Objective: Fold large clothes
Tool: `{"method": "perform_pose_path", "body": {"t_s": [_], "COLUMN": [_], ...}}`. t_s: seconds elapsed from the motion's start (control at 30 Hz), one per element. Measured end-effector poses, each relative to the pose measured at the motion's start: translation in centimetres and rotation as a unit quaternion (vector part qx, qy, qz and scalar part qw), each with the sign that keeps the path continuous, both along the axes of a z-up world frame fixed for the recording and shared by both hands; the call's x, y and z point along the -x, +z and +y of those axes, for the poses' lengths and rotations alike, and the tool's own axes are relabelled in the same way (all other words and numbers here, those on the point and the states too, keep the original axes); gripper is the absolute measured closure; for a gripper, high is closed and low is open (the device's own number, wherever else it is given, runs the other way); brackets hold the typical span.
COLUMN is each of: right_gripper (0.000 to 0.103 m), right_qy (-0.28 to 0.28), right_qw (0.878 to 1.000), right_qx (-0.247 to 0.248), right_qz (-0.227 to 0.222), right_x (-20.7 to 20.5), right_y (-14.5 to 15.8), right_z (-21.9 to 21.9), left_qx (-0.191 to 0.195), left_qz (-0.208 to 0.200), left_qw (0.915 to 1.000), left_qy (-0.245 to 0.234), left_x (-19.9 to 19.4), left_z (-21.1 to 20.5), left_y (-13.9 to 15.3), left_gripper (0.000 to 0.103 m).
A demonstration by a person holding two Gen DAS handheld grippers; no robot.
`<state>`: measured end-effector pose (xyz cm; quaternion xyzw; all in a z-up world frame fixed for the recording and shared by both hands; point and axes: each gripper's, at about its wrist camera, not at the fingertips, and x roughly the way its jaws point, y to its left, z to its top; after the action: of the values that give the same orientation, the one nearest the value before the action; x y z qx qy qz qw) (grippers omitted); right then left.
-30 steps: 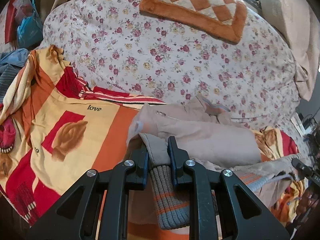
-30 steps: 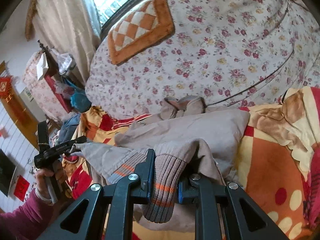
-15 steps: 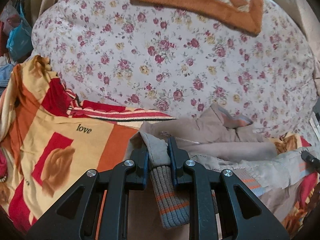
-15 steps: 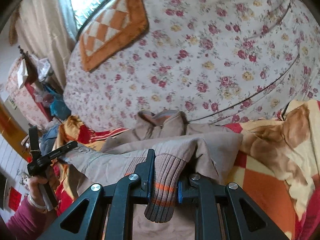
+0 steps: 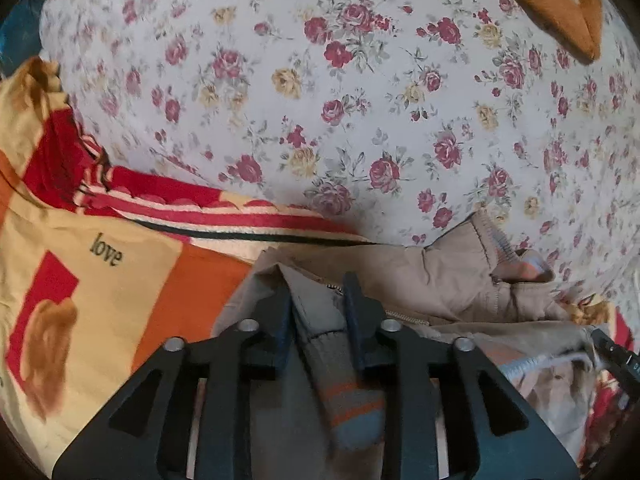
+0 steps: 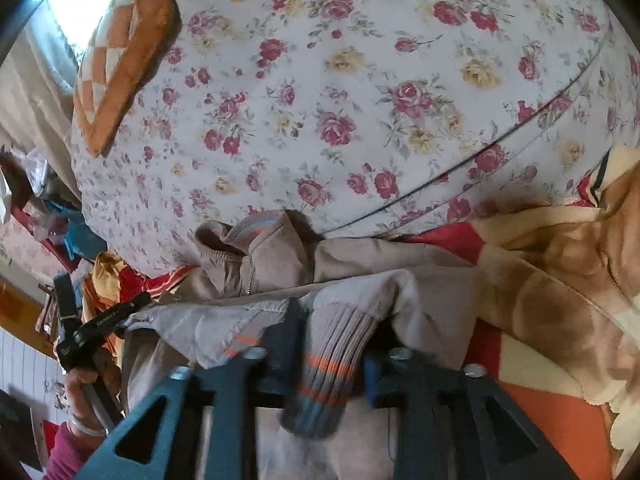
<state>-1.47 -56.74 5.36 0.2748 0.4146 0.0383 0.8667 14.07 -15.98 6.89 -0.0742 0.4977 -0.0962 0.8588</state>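
Left gripper (image 5: pixel 318 308) and right gripper (image 6: pixel 332 344): jaws opening, a ribbed striped cuff (image 5: pixel 344 396) between each pair, pads no longer pressing. The beige jacket (image 6: pixel 360 264) lies just ahead of both, long axis crosswise, its collar (image 6: pixel 240 236) against the floral quilt (image 6: pixel 360 100), body on the orange blanket (image 5: pixel 100 280). Both hands are equally near.

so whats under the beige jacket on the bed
The beige jacket lies on an orange, red and yellow blanket, which shows beside it on both sides. What lies directly beneath the jacket's middle is covered.
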Motion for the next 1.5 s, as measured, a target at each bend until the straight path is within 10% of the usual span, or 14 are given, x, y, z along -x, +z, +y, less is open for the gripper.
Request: {"method": "perform_pose_path", "body": {"t_s": [0.07,0.13,0.6,0.97,1.0,1.13,1.5], "right_gripper": [0.051,0.049,0.04,0.037,0.038,0.103,0.099], "right_qy": [-0.016,-0.028,0.135,0.078,0.081,0.08,0.072], "right_qw": [1.0,0.999,0.975,0.973,0.972,0.967,0.99], "right_qx": [0.011,0.021,0.177,0.198,0.204,0.233,0.116], "right_qz": [-0.018,-0.025,0.018,0.086,0.084,0.059,0.017], "right_x": [1.1,2.2,-3.6,-5.6,-5.8,-6.2,-6.6], "right_y": [1.3,2.6,1.2,-3.7,-4.1,-4.2,-2.0], "right_z": [-0.4,-0.7,13.3,12.3,12.4,12.6,10.0], "left_qx": [0.007,0.019,-0.046,-0.101,-0.117,-0.14,-0.112], "left_qz": [-0.011,-0.029,-0.013,0.007,0.014,0.01,0.018], "left_qw": [0.9999,0.9992,0.9985,0.994,0.9924,0.99,0.9934], "left_qy": [0.009,0.022,-0.027,-0.041,-0.035,-0.012,0.018], "left_x": [0.2,1.0,8.5,3.1,2.6,1.8,1.2], "left_z": [0.8,2.0,2.1,-3.9,-4.3,-4.4,-0.8], "left_y": [0.8,2.3,1.2,-1.1,-2.2,-4.0,-5.0], "left_gripper": [0.044,0.038,0.038,0.038,0.038,0.038,0.038]}}
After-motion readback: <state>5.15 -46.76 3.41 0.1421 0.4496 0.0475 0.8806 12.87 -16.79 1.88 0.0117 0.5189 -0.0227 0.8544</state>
